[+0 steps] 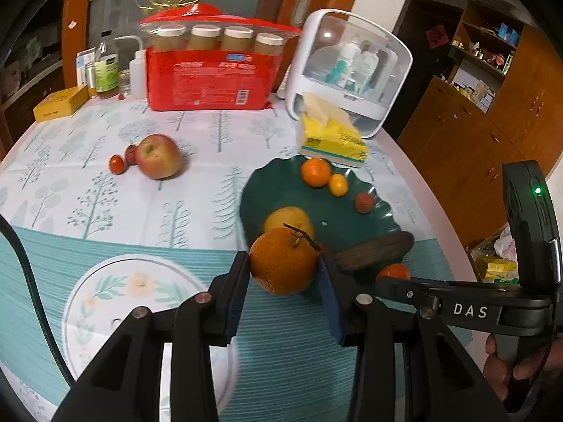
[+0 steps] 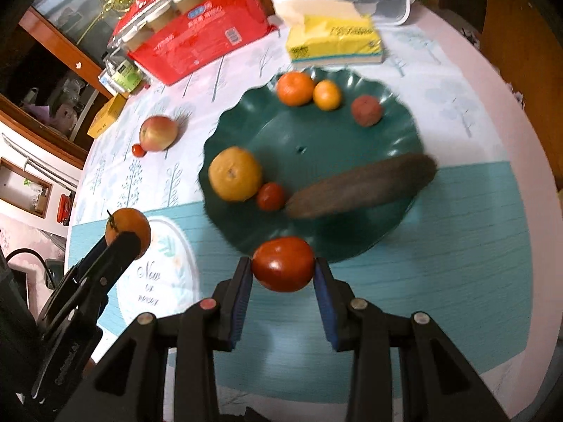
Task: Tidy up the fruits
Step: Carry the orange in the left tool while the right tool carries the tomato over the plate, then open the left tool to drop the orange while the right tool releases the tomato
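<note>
Left gripper clamped on a stemmed orange, both pads touching its sides, held above the near-left rim of the green plate. Right gripper clamped on a tomato, held over the plate's near edge.

On the plate: pale orange at left, small tomato touching it, a brown oblong thing lying across the near-right part (blurred, can't tell what it is). Far side: mandarin and kumquat touching, reddish fruit just to the right.

Off the plate, well left: apple with two small red fruits beside it on the tablecloth.

Tissue pack sits at the plate's far rim. Red box and white case at the back.
</note>
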### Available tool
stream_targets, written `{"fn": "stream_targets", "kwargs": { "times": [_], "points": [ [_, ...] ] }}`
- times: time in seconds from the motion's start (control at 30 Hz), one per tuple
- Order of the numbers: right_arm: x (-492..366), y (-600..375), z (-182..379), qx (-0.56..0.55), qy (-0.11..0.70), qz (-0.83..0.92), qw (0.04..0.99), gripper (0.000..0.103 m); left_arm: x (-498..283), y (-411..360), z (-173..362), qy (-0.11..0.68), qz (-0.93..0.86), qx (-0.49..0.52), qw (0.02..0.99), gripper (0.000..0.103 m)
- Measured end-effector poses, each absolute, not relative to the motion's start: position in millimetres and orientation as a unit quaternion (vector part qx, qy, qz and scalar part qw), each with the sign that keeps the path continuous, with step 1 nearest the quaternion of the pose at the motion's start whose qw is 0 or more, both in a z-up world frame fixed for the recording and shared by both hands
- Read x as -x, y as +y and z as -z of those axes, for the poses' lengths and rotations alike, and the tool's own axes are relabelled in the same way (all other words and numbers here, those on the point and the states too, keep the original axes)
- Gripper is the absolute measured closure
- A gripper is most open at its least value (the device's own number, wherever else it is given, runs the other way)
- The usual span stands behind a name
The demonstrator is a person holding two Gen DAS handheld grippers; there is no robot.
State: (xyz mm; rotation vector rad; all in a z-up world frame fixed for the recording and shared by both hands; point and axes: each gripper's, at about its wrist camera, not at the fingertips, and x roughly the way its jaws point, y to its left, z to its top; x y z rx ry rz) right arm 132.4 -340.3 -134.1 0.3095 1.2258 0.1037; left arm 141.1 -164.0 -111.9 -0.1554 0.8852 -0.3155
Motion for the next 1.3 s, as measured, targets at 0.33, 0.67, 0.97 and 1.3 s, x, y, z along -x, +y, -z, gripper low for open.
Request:
{"fn": "stream_targets", "kwargs": {
  "times": [0.33,0.67,0.97,1.3],
  "points": [
    [-153.0,-384.0,125.8,-0.11,0.514,-0.06,0.848,0.067,-170.1,-208.9,106.2,0.422,0.159,0.066,0.89,0.065],
    [-172.6,-402.6,136.3,-0.088,0.475,-0.095,0.87,0.067,-200.5,-250.1,129.9,0.462,0.161,0.06,0.87,0.065],
    [-184.5,-413.5,152.1,-0.091,0.473,-0.111,0.869,0.067,-219.0,-259.9,154.9,0.5,0.149,0.072,0.85,0.065],
    [-184.9,-413.7,156.6,-0.103,0.473,-0.12,0.867,0.055,-220.5,-250.7,149.8,0.503,0.131,0.071,0.851,0.047]
  ]
}}
